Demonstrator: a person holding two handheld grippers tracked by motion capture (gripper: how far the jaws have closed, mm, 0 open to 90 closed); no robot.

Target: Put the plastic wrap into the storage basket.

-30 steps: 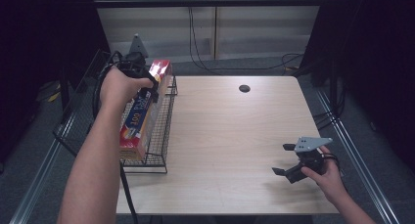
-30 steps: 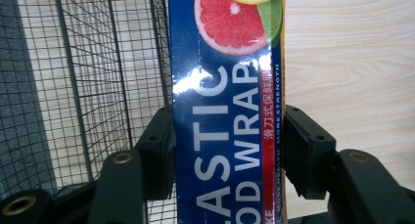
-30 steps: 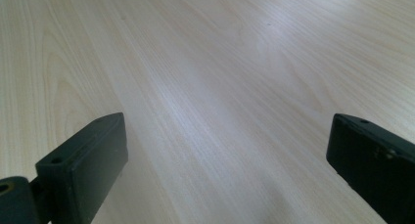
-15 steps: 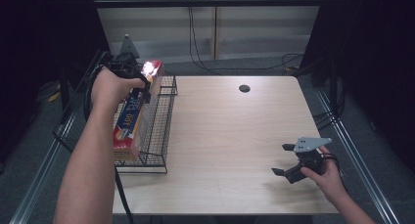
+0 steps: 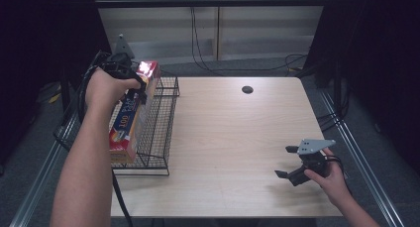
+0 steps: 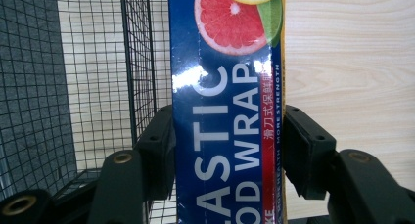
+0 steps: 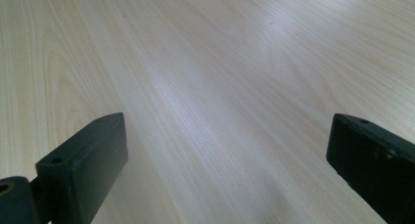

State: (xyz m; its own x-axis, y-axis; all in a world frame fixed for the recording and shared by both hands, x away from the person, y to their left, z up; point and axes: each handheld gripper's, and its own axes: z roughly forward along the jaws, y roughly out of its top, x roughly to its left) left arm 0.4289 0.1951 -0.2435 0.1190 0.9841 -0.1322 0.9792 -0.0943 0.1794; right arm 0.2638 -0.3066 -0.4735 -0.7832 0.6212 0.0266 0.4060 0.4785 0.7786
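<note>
Blue plastic wrap box (image 6: 225,136) pinched across its width by left tool (image 6: 227,145), tilted in wire basket (image 5: 158,133) at bench's left edge. Likely light, stiff, glossy-slippery cardboard. Right tool (image 5: 292,162) spread, empty, near right corner.

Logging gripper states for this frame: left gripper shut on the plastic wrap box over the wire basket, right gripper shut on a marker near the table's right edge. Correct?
Not quite. The right gripper holds nothing: the right gripper view shows its jaws wide apart over bare table. The rest stands: the left gripper is shut on the plastic wrap box over the wire basket.
</note>
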